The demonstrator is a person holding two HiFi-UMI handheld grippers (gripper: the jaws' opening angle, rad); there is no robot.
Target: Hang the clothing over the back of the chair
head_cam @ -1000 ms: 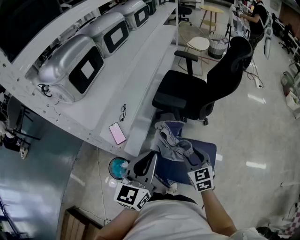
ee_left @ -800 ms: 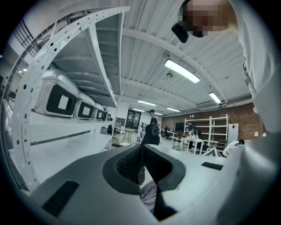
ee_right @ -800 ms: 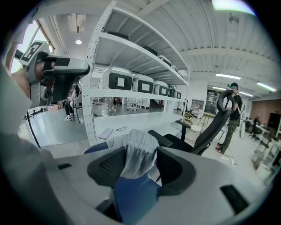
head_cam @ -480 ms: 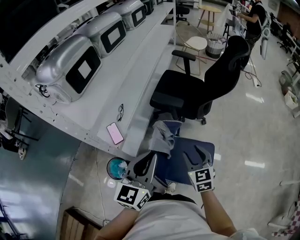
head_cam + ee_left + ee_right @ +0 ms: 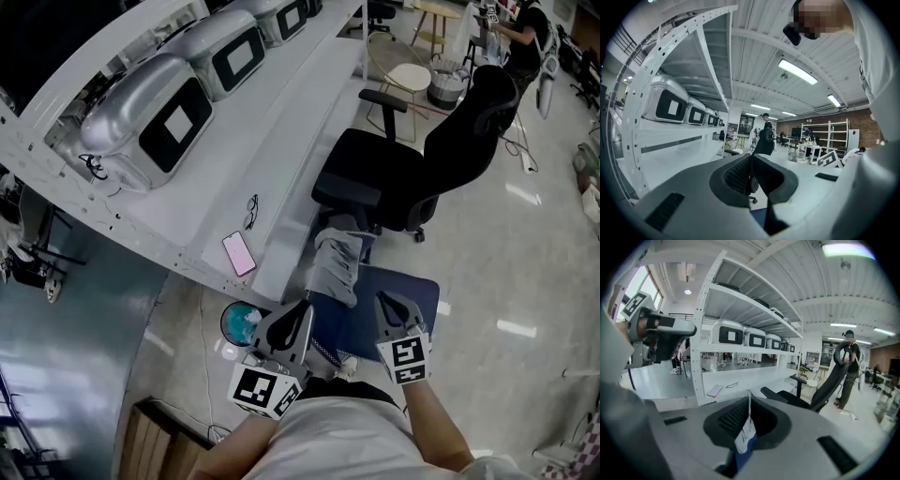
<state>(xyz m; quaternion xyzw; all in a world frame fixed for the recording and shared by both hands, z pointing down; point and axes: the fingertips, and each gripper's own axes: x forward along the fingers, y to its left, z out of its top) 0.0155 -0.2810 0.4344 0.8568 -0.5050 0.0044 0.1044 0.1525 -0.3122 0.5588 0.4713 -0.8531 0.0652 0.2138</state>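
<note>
Forward, left gripper (image 5: 307,308) and right gripper (image 5: 383,301) point side by side.
Left tongs together, empty; right just closed on white tag (image 5: 746,434).

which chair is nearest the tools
The black swivel office chair with armrests, just beyond the grey and blue clothing; the pale round-seated wire chair stands farther back, behind it.

The chair (image 5: 403,178) at one o'clock is showing black all over. The garment (image 5: 337,267) is looking grey, its tag (image 5: 746,434) white. A mat (image 5: 408,295) is showing navy. At ten o'clock a phone (image 5: 238,253) is glowing pink on the white desk (image 5: 281,141). The pods (image 5: 141,127) are gleaming silver, black-panelled. The left gripper (image 5: 302,311) and right gripper (image 5: 386,302) are wearing black-and-white squares on their cubes.
</note>
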